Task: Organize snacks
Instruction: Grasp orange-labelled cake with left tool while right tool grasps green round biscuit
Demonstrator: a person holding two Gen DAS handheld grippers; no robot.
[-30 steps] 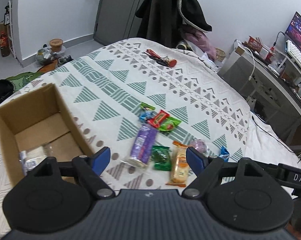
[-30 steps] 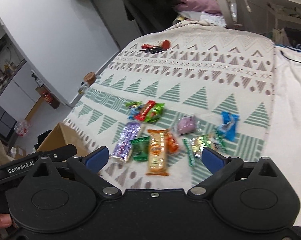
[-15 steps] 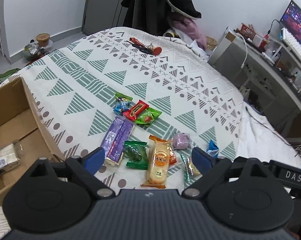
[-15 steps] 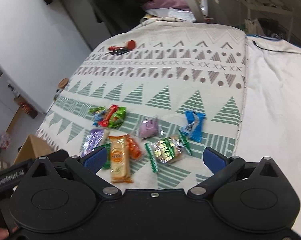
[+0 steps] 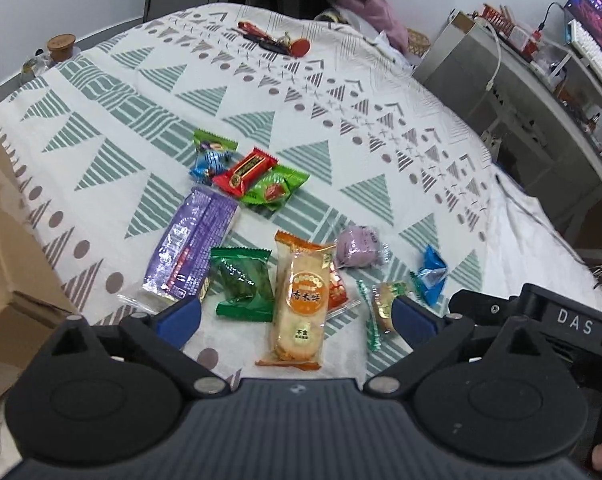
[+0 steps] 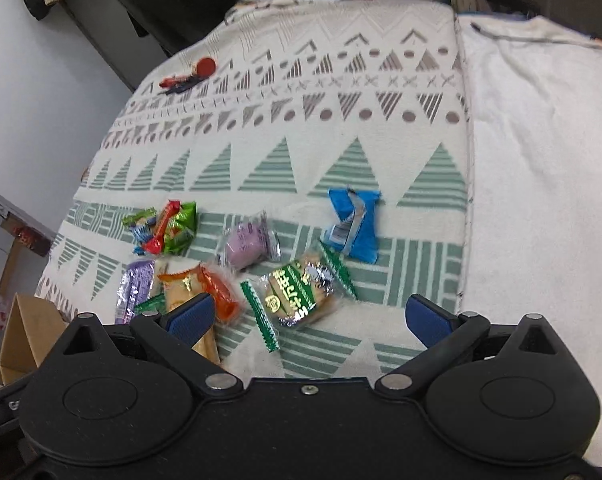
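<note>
The letters "DAS" are printed in white on the right hand-held gripper's body, seen at the right edge of the left wrist view; the orange-ended rice cracker pack (image 5: 301,300) carries a round orange label with Chinese characters too small to read surely, and the green-and-silver snack (image 6: 297,294) bears pale lettering I cannot make out. The left hand-held gripper (image 5: 297,316) has just been opening its jaws; they stand wide apart with nothing pressed between the blue pads, the cracker pack and a dark green packet (image 5: 243,284) lying below the gap. The right hand-held gripper (image 6: 307,318) has just narrowed slightly yet stands wide, empty, above the green-and-silver snack. All snacks lie loose on the patterned bedspread (image 5: 149,92). Taking the cracker pack as landmark: a purple wrapper (image 5: 193,252) lies just left beyond the green packet, a red bar (image 5: 245,170) over a bright green pack (image 5: 275,190) farther up, a pale purple bun (image 5: 359,248) up-right, a blue wrapper (image 6: 355,224) farther right. A cardboard box (image 5: 5,280) sits at the far left.
</note>
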